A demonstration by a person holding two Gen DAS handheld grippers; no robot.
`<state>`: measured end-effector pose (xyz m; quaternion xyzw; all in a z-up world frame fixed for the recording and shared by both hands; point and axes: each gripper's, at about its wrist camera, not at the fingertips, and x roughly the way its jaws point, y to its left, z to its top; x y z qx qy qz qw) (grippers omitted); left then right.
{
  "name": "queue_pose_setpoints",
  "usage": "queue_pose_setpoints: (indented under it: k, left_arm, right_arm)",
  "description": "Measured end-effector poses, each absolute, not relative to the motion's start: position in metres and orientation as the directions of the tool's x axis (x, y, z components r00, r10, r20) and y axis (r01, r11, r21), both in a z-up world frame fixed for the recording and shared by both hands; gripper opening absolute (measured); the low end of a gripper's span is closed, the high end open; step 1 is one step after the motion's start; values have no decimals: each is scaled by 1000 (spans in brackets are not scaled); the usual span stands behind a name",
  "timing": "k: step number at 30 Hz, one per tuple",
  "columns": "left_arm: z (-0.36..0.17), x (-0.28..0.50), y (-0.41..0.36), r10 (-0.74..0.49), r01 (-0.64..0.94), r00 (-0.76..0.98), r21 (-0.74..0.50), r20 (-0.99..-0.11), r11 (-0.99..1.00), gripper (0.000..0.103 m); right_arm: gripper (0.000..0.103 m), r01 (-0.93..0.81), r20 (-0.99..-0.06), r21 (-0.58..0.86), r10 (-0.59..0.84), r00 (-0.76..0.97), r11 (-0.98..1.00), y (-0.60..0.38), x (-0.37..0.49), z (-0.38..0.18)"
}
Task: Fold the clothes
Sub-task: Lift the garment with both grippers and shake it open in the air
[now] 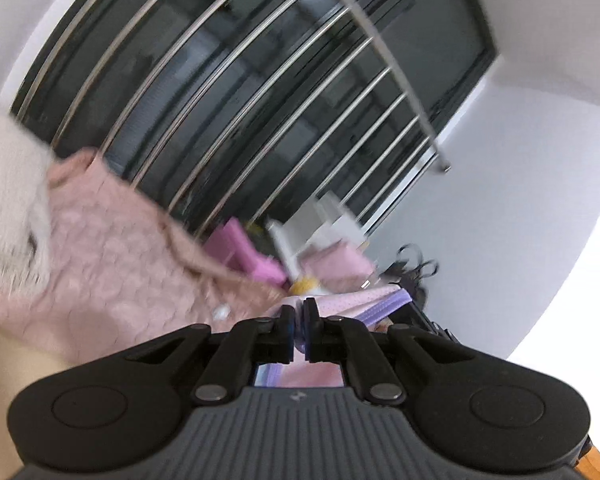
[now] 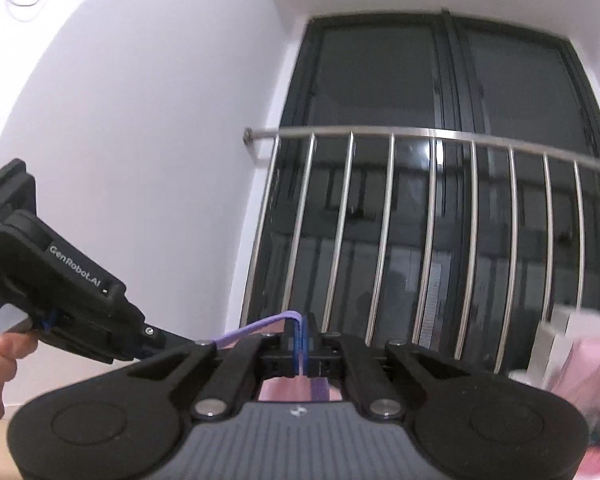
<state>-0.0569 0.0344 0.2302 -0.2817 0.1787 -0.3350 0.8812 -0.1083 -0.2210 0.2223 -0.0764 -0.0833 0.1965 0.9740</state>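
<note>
My left gripper (image 1: 299, 330) is shut on a pink garment with a purple trim (image 1: 364, 304), held up in the air. My right gripper (image 2: 302, 338) is shut on the same garment's purple trim (image 2: 256, 326), which stretches left toward the left gripper's body (image 2: 76, 280). Pink cloth shows below both sets of fingers. Both grippers point up at the window, close together. Most of the garment is hidden under the grippers.
A pink textured garment (image 1: 112, 264) and a cream knit (image 1: 8, 200) lie in a pile at left. Magenta and pink items (image 1: 252, 256) sit behind. A steel railing (image 2: 420, 240) fronts a dark window (image 2: 480, 80). White wall (image 2: 140, 140) stands left.
</note>
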Motion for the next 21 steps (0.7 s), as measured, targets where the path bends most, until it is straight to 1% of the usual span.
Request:
queue_pose_setpoints:
  k: [3, 5, 8, 10, 11, 12, 13, 14, 15, 16, 17, 19, 21]
  left_arm:
    - [262, -66, 36, -667, 511, 741, -584, -71, 630, 3]
    - [282, -67, 34, -640, 515, 767, -554, -43, 655, 3]
    - [297, -43, 29, -589, 474, 806, -535, -56, 699, 3]
    - [295, -8, 24, -527, 404, 844, -527, -100, 747, 4]
    - [286, 15, 22, -476, 343, 870, -536, -128, 771, 4]
    - [277, 38, 21, -423, 279, 892, -544, -157, 791, 14]
    - [265, 63, 21, -381, 220, 903, -548, -199, 807, 44]
    - [249, 87, 22, -354, 163, 894, -537, -275, 827, 57]
    - [225, 110, 23, -341, 105, 858, -520, -383, 848, 59]
    - [203, 120, 26, -339, 70, 823, -510, -456, 857, 50]
    - [184, 121, 32, -349, 62, 800, -511, -489, 858, 47]
    - [144, 102, 46, -377, 90, 771, -499, -513, 862, 48]
    - [107, 69, 54, -365, 118, 751, -433, -550, 894, 48]
  right_arm:
    - [1, -344, 188, -230, 389, 902, 910, -215, -118, 255]
    - [1, -323, 202, -261, 378, 903, 910, -209, -113, 279]
    - [1, -292, 151, -273, 341, 928, 917, -199, -73, 298]
    - [1, -281, 103, -263, 316, 943, 923, -191, -35, 300]
    - [1, -267, 79, -260, 296, 952, 928, -185, -12, 297]
    - [1, -251, 41, -252, 270, 962, 934, -180, 13, 293]
    - [1, -232, -23, -247, 234, 972, 941, -174, 43, 286]
    - [5, -211, -97, -248, 192, 977, 946, -169, 74, 275]
    - [15, -188, -169, -256, 147, 975, 948, -165, 100, 260]
    - [22, -166, -241, -270, 100, 965, 949, -163, 122, 241]
    - [28, -160, -301, -284, 71, 951, 945, -163, 133, 224]
    - [32, -197, -391, -301, 68, 918, 933, -170, 129, 189]
    - [49, -293, -457, -265, 148, 877, 919, -183, 99, 152]
